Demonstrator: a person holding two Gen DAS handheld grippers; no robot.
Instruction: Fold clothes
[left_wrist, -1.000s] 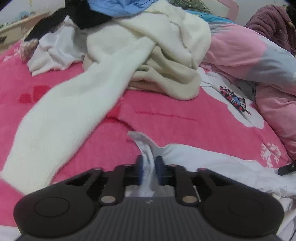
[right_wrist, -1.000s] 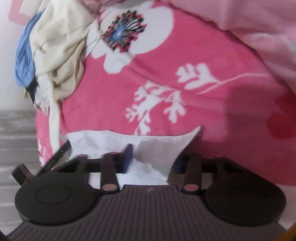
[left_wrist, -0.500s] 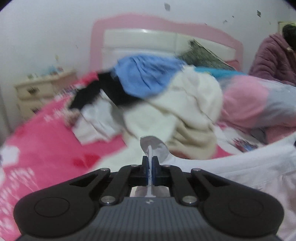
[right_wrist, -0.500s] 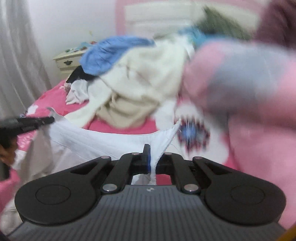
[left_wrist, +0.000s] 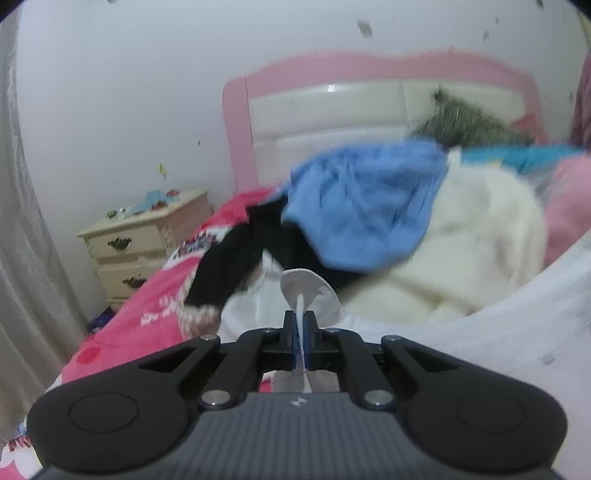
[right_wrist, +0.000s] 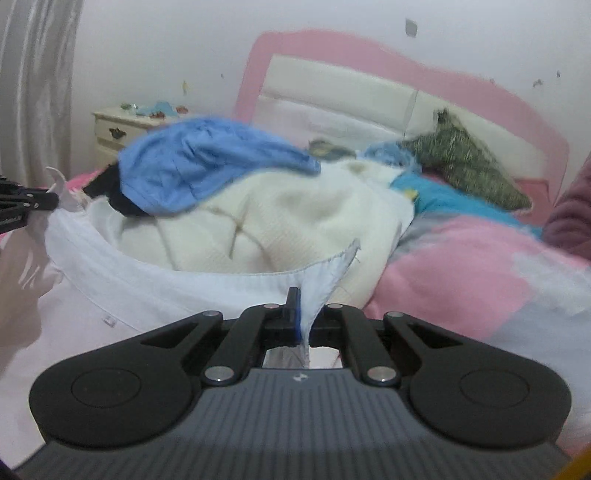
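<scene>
A thin white garment (right_wrist: 122, 291) hangs stretched in the air between both grippers, its upper edge sagging in a curve. My left gripper (left_wrist: 300, 325) is shut on one corner of the white garment (left_wrist: 498, 332), and a rounded flap of cloth sticks up above its fingers. My right gripper (right_wrist: 303, 314) is shut on the opposite corner, which points up beside its fingers. In the right wrist view the left gripper (right_wrist: 48, 201) shows at the left edge, pinching the cloth. Behind lies a pile with a blue garment (right_wrist: 199, 162), a cream sweater (right_wrist: 280, 225) and a black garment (left_wrist: 225, 273).
The bed has a pink floral sheet (left_wrist: 147, 317) and a pink headboard (right_wrist: 369, 85). A pink and grey quilt (right_wrist: 480, 269) lies on the right, a dark green pillow (right_wrist: 465, 162) behind it. A cream nightstand (left_wrist: 140, 240) and a curtain (right_wrist: 33, 85) stand at the left.
Both grippers rose from the bed and tilted up to face the headboard. The right gripper shut on the cloth's corner. The white garment came off the sheet and now hangs spread between them.
</scene>
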